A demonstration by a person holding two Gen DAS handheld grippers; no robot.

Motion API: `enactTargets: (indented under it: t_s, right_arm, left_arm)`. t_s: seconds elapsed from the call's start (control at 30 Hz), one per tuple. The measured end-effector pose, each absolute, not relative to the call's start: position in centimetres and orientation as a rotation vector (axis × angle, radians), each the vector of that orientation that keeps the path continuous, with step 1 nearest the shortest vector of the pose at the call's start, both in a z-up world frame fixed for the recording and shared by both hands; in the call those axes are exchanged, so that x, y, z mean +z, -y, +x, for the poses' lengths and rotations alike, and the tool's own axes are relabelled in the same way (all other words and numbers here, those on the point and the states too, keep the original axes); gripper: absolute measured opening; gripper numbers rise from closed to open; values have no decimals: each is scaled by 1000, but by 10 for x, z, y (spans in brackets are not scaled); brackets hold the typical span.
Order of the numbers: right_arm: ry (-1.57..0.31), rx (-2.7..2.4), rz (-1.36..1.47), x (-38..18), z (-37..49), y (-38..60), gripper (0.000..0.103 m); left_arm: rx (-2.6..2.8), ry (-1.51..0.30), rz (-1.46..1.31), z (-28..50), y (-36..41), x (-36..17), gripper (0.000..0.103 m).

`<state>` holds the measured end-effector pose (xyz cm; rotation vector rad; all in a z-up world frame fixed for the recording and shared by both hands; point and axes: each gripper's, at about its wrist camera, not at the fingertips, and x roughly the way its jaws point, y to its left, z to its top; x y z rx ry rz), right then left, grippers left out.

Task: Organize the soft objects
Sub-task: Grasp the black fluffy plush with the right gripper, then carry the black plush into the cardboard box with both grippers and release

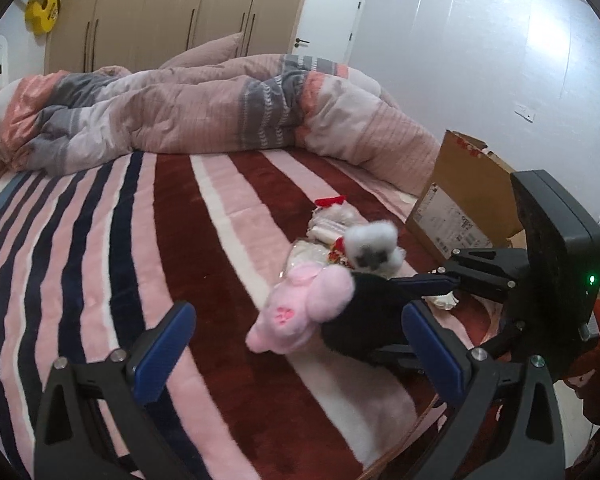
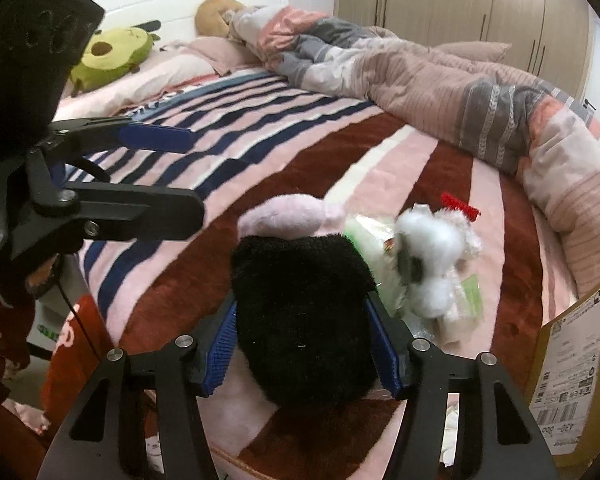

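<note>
item: black-and-pink plush toy (image 2: 304,320), pinched in right tongs (image 2: 306,344) beside cardboard box (image 2: 568,368); left tongs (image 1: 296,348) spread, empty. handling: likely best to keep the squeeze firm, lift clear of bagged toys (image 2: 440,264), lower into box.

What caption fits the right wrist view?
Right gripper grips a black-and-pink plush toy above the striped blanket.

White plush paw (image 1: 374,249) motion-blurred, cardboard box (image 2: 572,364) cut off by frame edge
</note>
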<state>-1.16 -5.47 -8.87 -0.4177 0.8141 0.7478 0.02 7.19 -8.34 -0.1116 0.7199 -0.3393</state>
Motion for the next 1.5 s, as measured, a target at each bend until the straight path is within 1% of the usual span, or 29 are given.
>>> enactTargets:
  t_s: [0.27, 0.33, 0.37, 0.4, 0.47, 0.5, 0.53, 0.57, 0.6, 0.67, 0.9, 1.07, 1.2, 1.3, 1.4, 1.5]
  right_arm:
    - [-662, 748, -368, -62, -24, 60, 56]
    - [-620, 753, -365, -53, -25, 59, 56]
    - [-601, 753, -364, -50, -25, 60, 56]
    - [-578, 752, -362, -46, -26, 60, 56]
    - [-532, 757, -355, -39, -29, 60, 56]
    - [-508, 763, -349, -35, -29, 60, 56]
    - [-499, 766, -347, -33, -29, 60, 56]
    - [-491, 768, -347, -31, -28, 58, 56]
    - [-486, 770, -344, -30, -26, 57, 56]
    - [-480, 766, -338, -28, -25, 57, 56]
    - [-435, 761, -305, -5, -25, 70, 56]
    - [-377, 716, -285, 23, -32, 105, 56]
    - [-338, 649, -279, 46, -36, 147, 56]
    - [-345, 584, -252, 58, -34, 185, 56]
    - [-367, 519, -222, 56, -27, 221, 56]
    - [-436, 447, -200, 46, -13, 257, 56]
  left_arm:
    - [-391, -713, -111, -3, -62, -67, 102]
    - [-425, -710, -124, 1, -59, -63, 100]
    - [-440, -711, -130, 3, -57, -61, 94]
    - [-459, -714, -141, 7, -55, -60, 91]
    - [-498, -718, -162, 13, -52, -58, 78]
    - [-524, -721, -177, 18, -50, -57, 75]
    - [-544, -725, -188, 20, -50, -56, 68]
    - [-564, -732, -202, 24, -49, -56, 57]
    - [-585, -736, -219, 28, -48, -55, 54]
    - [-624, -734, -248, 32, -48, -52, 51]
    - [-599, -708, -204, 34, -39, -30, 50]
    - [-606, -666, -147, 29, -17, 3, 49]
    - [-634, -627, -71, 34, 22, 29, 49]
    - [-678, -613, -41, 43, 57, 47, 49]
    - [-741, -632, 0, 59, 102, 57, 48]
    - [-786, -681, 40, 82, 147, 56, 47]
